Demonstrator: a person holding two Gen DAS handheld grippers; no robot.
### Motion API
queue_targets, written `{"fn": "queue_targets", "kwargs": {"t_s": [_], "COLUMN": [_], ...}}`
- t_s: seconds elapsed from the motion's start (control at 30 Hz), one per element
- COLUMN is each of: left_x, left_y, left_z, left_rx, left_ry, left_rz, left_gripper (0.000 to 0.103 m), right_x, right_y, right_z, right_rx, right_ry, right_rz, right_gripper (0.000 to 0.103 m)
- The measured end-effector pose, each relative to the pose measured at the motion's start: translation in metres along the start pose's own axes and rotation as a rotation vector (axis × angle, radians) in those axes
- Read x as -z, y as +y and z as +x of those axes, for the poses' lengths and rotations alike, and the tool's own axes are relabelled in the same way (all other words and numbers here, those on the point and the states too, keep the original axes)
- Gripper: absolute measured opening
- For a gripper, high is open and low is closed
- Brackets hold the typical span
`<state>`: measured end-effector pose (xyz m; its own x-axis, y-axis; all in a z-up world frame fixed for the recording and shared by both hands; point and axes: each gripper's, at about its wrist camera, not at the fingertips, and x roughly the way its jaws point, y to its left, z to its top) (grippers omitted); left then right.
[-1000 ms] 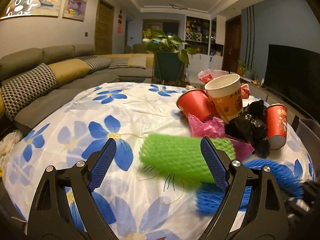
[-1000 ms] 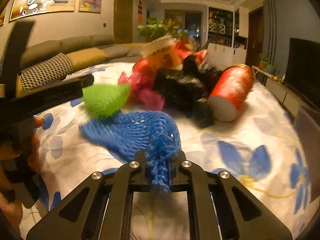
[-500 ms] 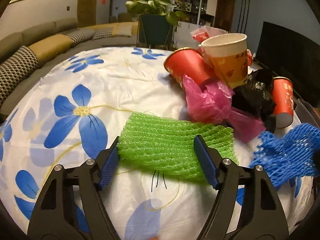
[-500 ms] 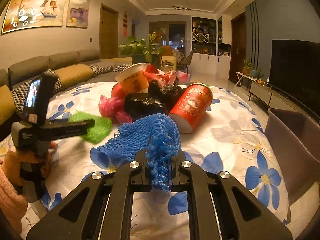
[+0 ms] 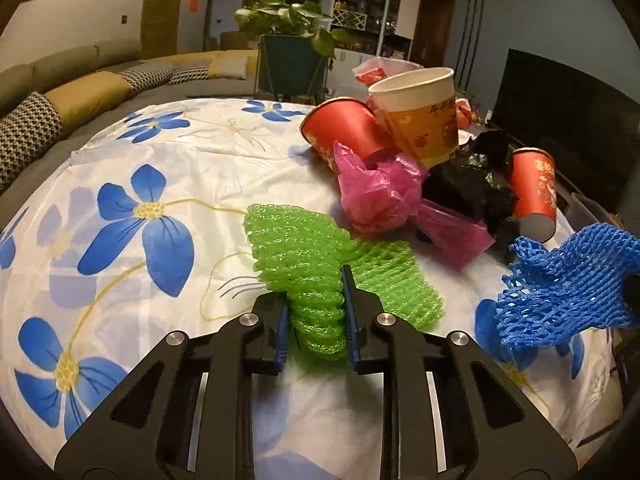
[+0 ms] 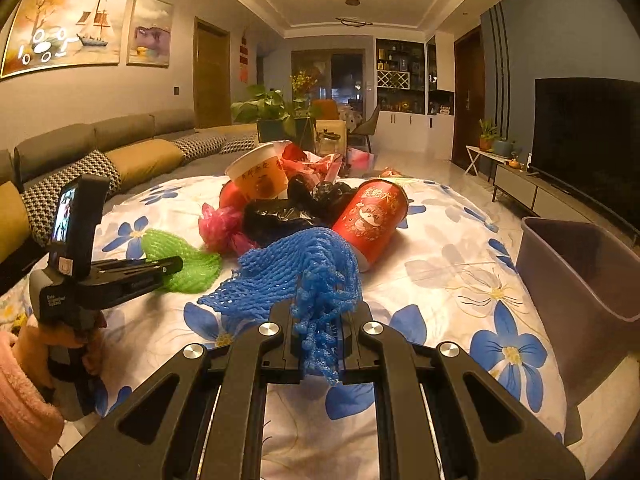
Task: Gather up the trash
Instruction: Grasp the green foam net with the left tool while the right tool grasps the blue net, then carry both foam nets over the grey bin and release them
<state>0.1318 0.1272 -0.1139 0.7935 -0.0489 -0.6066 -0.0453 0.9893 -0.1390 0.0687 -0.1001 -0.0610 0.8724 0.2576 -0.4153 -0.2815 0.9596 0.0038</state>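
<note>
A green foam net (image 5: 320, 256) lies on the flowered tablecloth (image 5: 168, 168). My left gripper (image 5: 314, 312) is closing on it, and its blue pads squeeze the net's near edge into a bunch. From the right wrist view the left gripper (image 6: 172, 266) shows at the left, its tip on the green foam net (image 6: 188, 268). My right gripper (image 6: 320, 328) is shut on a blue foam net (image 6: 304, 276), held above the cloth. The blue foam net (image 5: 572, 284) hangs at the right of the left wrist view.
A heap lies beyond: red paper cups (image 5: 344, 132) (image 6: 372, 220), an orange-and-white cup (image 5: 424, 116), a pink plastic bag (image 5: 380, 192), black bags (image 5: 468, 188). A grey bin (image 6: 580, 280) stands at the table's right edge. A sofa (image 6: 120, 148) runs along the left.
The left gripper's jaws closed from wide apart onto the green net, crumpling its near edge, and the gripper tipped down toward it. The right gripper lifted the blue net off the cloth.
</note>
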Motion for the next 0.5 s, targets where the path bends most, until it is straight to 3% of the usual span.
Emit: {"fn": "queue_targets", "kwargs": {"t_s": [0.5], "left_x": [-0.011], "left_y": [-0.030], "left_z": [-0.054], "left_rx": [0.010], "left_ry": [-0.101], "left_rz": [0.022], "left_gripper": [0.021], "right_x": [-0.003], "right_y": [-0.020], "right_z": [-0.020], "right_rx": [0.024], "right_ry": [-0.046], "right_rz": [0.061], "right_gripper": [0.011]}}
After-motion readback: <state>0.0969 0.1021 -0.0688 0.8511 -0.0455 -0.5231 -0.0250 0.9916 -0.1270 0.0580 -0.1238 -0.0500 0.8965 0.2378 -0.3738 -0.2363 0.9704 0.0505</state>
